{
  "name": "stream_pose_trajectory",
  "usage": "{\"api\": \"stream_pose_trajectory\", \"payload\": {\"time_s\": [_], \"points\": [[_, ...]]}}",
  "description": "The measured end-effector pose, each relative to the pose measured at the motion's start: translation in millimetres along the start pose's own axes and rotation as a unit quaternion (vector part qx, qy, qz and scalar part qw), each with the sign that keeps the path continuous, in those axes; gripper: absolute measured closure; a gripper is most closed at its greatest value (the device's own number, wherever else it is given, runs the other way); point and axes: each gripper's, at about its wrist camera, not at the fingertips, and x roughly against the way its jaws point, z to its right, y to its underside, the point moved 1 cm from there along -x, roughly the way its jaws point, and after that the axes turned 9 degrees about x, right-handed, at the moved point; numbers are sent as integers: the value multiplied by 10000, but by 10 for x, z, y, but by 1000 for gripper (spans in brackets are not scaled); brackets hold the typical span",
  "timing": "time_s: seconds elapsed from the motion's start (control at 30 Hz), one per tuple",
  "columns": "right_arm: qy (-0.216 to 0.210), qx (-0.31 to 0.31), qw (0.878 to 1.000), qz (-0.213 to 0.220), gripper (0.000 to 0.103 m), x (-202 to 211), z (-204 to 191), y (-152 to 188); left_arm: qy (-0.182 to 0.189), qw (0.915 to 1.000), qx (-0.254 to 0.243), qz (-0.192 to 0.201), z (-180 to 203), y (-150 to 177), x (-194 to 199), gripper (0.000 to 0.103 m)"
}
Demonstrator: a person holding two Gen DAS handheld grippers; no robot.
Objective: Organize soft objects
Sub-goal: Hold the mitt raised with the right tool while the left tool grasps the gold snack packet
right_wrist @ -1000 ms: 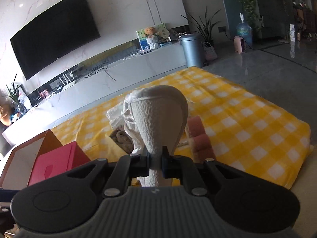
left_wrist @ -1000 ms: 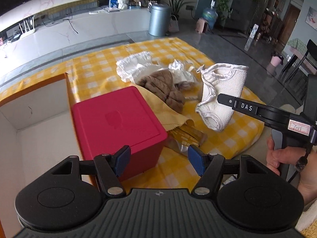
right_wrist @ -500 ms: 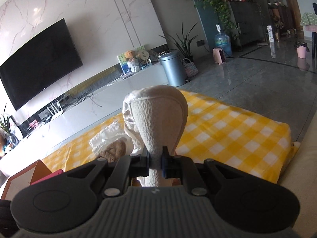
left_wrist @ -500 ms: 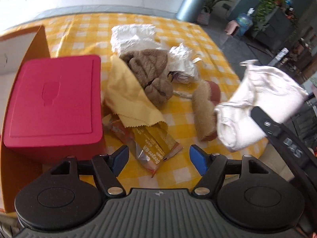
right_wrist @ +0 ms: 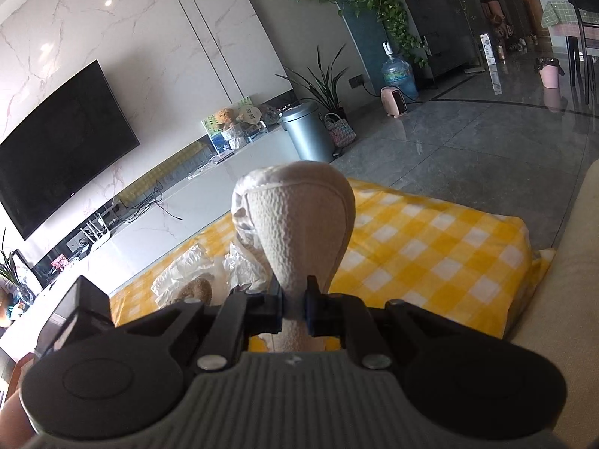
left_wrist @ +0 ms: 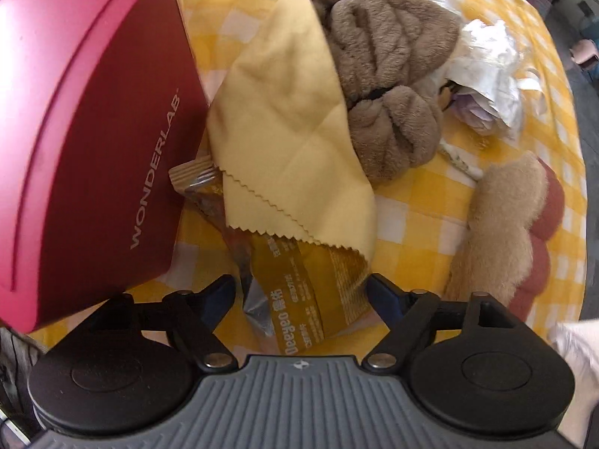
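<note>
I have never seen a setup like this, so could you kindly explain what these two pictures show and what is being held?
No robot here: a person holds a two-finger gripper in each hand, and each carries a camera looking along its fingers. The left gripper points down at a yellow checked cloth; its jaws are opening over a snack packet, not gripping it. Nearby lie a red box, a pale yellow cloth, a brown fluffy item, crumpled white wrapping and a tan plush toy. The right gripper is shut on a white textured cloth, held above the table.
</note>
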Motion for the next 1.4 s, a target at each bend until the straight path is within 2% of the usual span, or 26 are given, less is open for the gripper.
{"api": "stream_pose_trajectory", "payload": {"time_s": [0.1, 0.23, 0.33, 0.37, 0.4, 0.47, 0.5, 0.57, 0.67, 0.8, 0.93, 1.0, 1.13, 1.23, 1.4], "points": [[-97, 20, 9999, -60, 94, -39, 0, 13, -268, 9991, 316, -62, 49, -61, -56, 1], [-132, 47, 9999, -87, 94, -59, 3, 16, -597, 9976, 270, -223, 176, -78, -181, 0], [-142, 32, 9999, -77, 94, -56, 13, 16, -777, 9946, -633, -279, 326, -11, -218, 0], [-154, 22, 9998, -77, 94, -59, 19, 17, -763, 9945, -659, -280, 305, -3, -209, 0], [-167, 13, 9998, -76, 94, -61, 25, 17, -755, 9949, -612, -266, 272, -3, -191, 2], [-198, -5, 9998, -82, 94, -68, 38, 28, -750, 9949, -607, -278, 213, -10, -142, 19], [-206, -10, 9997, -87, 94, -69, 36, 29, -740, 9948, -624, -316, 194, -13, -130, 22], [-221, -3, 9997, -80, 94, -72, 37, 31, -666, 9945, -695, -424, 124, -59, -118, 29], [-251, 13, 9997, -72, 94, -79, 36, 30, -568, 9935, -786, -594, 35, -125, -108, 34], [-252, 25, 9997, -68, 94, -80, 33, 37, -488, 9889, -1057, -921, -19, -113, -62, 35], [-274, 44, 9996, -77, 94, -94, 24, 42, -368, 9841, -1571, -741, -3, -35, 113, 35], [-281, 60, 9996, -83, 94, -99, 24, 43, -298, 9822, -1670, -807, -36, 5, 170, 36], [-278, 76, 9995, -89, 94, -108, 16, 48, -37, 9759, -1882, -1103, -31, 43, 297, 36], [-341, 78, 9993, -94, 94, -118, 3, 51, 166, 9737, -1967, -1133, -57, 181, 453, 36], [-410, 109, 9990, -141, 94, -127, -31, 61, 670, 9630, -2299, -1235, -197, 188, 734, 36]]}}
